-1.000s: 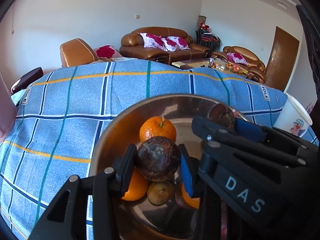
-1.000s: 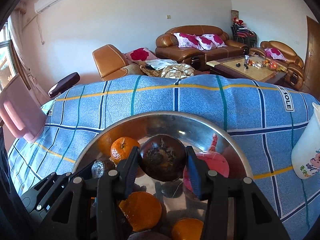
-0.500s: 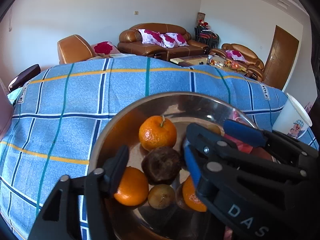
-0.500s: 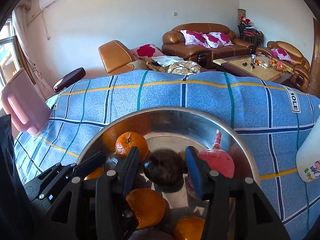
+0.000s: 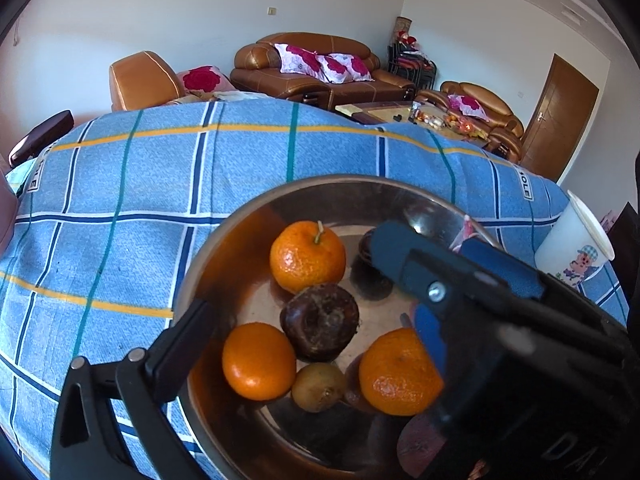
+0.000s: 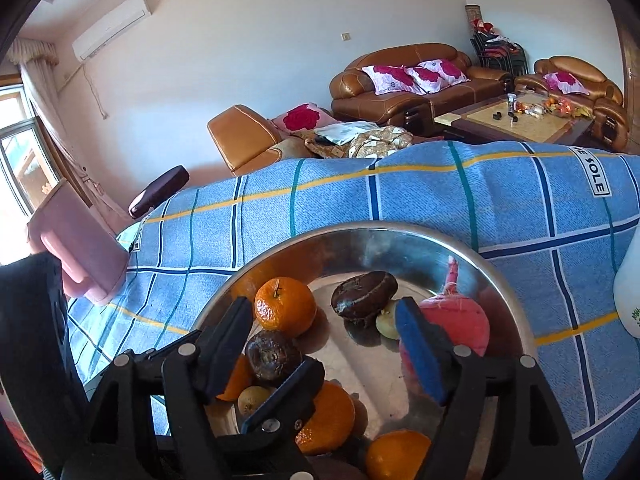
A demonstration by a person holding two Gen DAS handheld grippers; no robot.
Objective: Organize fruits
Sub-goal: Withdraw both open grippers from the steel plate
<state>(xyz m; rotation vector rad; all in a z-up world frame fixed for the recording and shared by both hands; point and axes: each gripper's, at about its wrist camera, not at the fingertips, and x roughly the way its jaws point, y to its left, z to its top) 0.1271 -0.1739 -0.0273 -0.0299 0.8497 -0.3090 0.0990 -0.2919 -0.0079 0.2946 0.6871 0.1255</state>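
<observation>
Fruit's all in the steel bowl (image 5: pixel 224 248), which sits on the blue plaid cloth (image 5: pixel 120 184). From my L cam: a dark brown wrinkled fruit (image 5: pixel 319 322) lies mid-bowl, touching a stemmed mandarin (image 5: pixel 307 256) behind it. A 2nd mandarin (image 5: pixel 258 360) sits front-left, a small greenish-brown fruit (image 5: pixel 318 387) just in front of the dark one, and a 3rd mandarin (image 5: pixel 398 372) front-right.

My left gripper (image 5: pixel 308 332) hangs over the bowl w/ jaws just opened wide. The dark fruit lies between the fingers but neither pad touches it, so nothing held.

From the R cam, a second dark fruit (image 6: pixel 364 294) rests tilted toward the far side of the bowl, a small pale fruit (image 6: pixel 386 324) tucked against it. A pink dragon fruit (image 6: pixel 468 320) sits right beside those, partly behind my blue pad. My right gripper (image 6: pixel 324 344) has also just been opening; jaws stand apart, pads clear of the fruit, nothing gripped. Its black finger crosses my L view and hides part of the bowl's right side.

Outward: a white printed cup (image 5: pixel 572 240) stands on the cloth right of the bowl. A pink plastic thing (image 6: pixel 76 248) is at the cloth's left edge. Beyond the table: brown leather sofa (image 6: pixel 412 80) w/ floral cushions, a coffee table (image 6: pixel 516 120) w/ bits on it, wall AC unit (image 6: pixel 110 26), window at far left.
</observation>
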